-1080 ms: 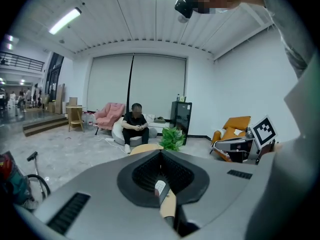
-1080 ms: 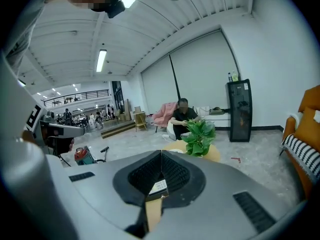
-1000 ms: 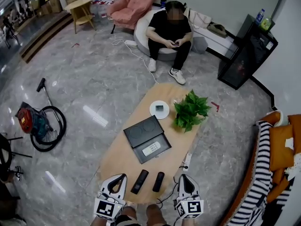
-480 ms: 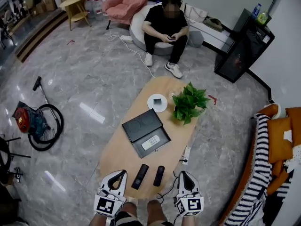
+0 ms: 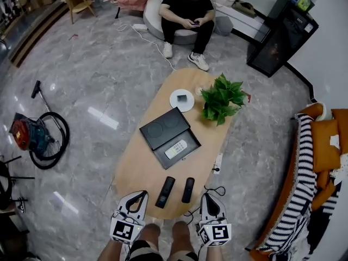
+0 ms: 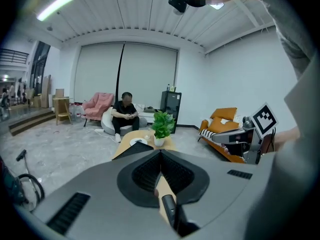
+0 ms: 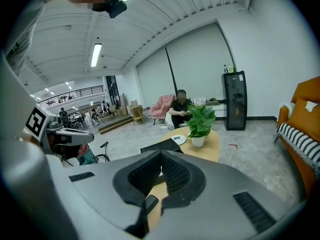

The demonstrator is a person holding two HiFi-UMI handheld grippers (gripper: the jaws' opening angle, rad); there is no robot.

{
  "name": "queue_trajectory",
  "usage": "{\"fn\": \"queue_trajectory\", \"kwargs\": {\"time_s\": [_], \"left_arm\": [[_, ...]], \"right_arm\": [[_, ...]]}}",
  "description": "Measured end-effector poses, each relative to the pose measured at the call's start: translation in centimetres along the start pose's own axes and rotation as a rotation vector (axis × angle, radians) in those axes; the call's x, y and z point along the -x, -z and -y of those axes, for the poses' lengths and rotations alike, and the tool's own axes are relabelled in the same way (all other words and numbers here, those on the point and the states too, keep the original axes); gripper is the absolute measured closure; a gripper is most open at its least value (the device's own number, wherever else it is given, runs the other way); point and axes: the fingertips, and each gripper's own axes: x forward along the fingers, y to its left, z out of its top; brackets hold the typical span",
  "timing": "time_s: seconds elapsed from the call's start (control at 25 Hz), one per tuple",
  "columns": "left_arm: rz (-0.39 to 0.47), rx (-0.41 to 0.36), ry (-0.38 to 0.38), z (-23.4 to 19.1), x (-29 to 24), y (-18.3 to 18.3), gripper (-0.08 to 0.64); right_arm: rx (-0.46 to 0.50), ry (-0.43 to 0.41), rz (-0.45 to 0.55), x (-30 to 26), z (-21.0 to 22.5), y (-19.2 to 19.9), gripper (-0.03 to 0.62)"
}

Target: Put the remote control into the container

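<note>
Left claw (image 5: 141, 195) clenched, jaws pressed together in left gripper view, nothing gripped, low at near edge of tabletop (image 5: 133, 165). Right claw (image 5: 209, 196) clenched too, jaws together in right gripper view, empty, just off same near edge. Between the two claws, flat on the tabletop: left black remote (image 5: 165, 192) and right black remote (image 5: 188, 190), side by side, near each other but apart, long axes pointing away toward the container (image 5: 161, 156). Neither one touched by a claw. End of a black remote showing just under the joined jaws in each gripper view. Container black, open, mid tabletop beyond the two black remotes, lid (image 5: 162, 128) hinged open on its far side. Already inside the container: pale remote (image 5: 175, 149), lying diagonally. Further along the tabletop: white plate (image 5: 182, 99) with small dark item on it, potted plant (image 5: 222, 98) just beside the plate to the right. Off the tabletop: seated person (image 5: 187, 7) past the far end, vacuum cleaner (image 5: 38, 137) on the floor at left, well apart from everything else
</note>
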Motion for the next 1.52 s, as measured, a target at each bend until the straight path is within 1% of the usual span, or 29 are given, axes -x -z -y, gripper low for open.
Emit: {"fn": "queue_trajectory", "kwargs": {"time_s": [0.08, 0.28, 0.4, 0.44, 0.56, 0.68, 0.76, 0.88, 1.04, 1.12, 1.2, 1.28, 1.4, 1.52], "left_arm": [[-0.021, -0.016, 0.013, 0.0, -0.1, 1.1, 0.552], [-0.055, 0.023, 0.038, 0.5, -1.0, 5.2, 0.552], [-0.115, 0.028, 0.061, 1.4, -2.0, 8.0, 0.552], [-0.133, 0.030, 0.068, 1.8, -2.3, 8.8, 0.552], [-0.178, 0.000, 0.099, 3.2, -3.5, 10.2, 0.551], [-0.227, 0.011, 0.125, 4.7, -4.8, 12.3, 0.551], [-0.262, 0.006, 0.125, 5.1, -5.7, 13.8, 0.551], [-0.325, -0.022, 0.109, 5.7, -7.1, 16.6, 0.549], [-0.414, 0.001, 0.110, 6.7, -8.7, 20.4, 0.511], [-0.447, -0.007, 0.098, 7.0, -9.2, 21.9, 0.499], [-0.490, -0.011, 0.095, 7.3, -9.8, 23.5, 0.467], [-0.532, 0.000, 0.100, 7.5, -10.5, 25.0, 0.422], [-0.577, 0.019, 0.098, 7.7, -11.4, 26.7, 0.387], [-0.600, 0.028, 0.077, 7.7, -12.2, 27.7, 0.367]], "right_arm": [[-0.004, 0.010, -0.010, 0.1, -0.1, 1.2, 0.581], [-0.017, 0.046, -0.030, 0.2, 0.5, 4.9, 0.581], [-0.033, 0.068, -0.049, 0.7, 1.2, 7.1, 0.581], [-0.037, 0.073, -0.053, 0.9, 1.4, 7.5, 0.581], [-0.048, 0.085, -0.056, 1.7, 2.2, 8.3, 0.581], [-0.056, 0.095, -0.068, 2.7, 3.3, 9.4, 0.581], [-0.062, 0.096, -0.079, 3.1, 3.7, 10.2, 0.581], [-0.068, 0.090, -0.093, 3.7, 4.6, 11.3, 0.581], [-0.080, 0.096, -0.102, 4.4, 6.0, 12.3, 0.581], [-0.087, 0.098, -0.100, 4.7, 6.7, 12.5, 0.581], [-0.092, 0.101, -0.103, 5.0, 7.4, 12.9, 0.581], [-0.096, 0.106, -0.108, 5.2, 8.1, 13.4, 0.581], [-0.107, 0.115, -0.115, 5.5, 9.1, 14.3, 0.581], [-0.118, 0.121, -0.127, 5.9, 10.0, 15.3, 0.581]]}}
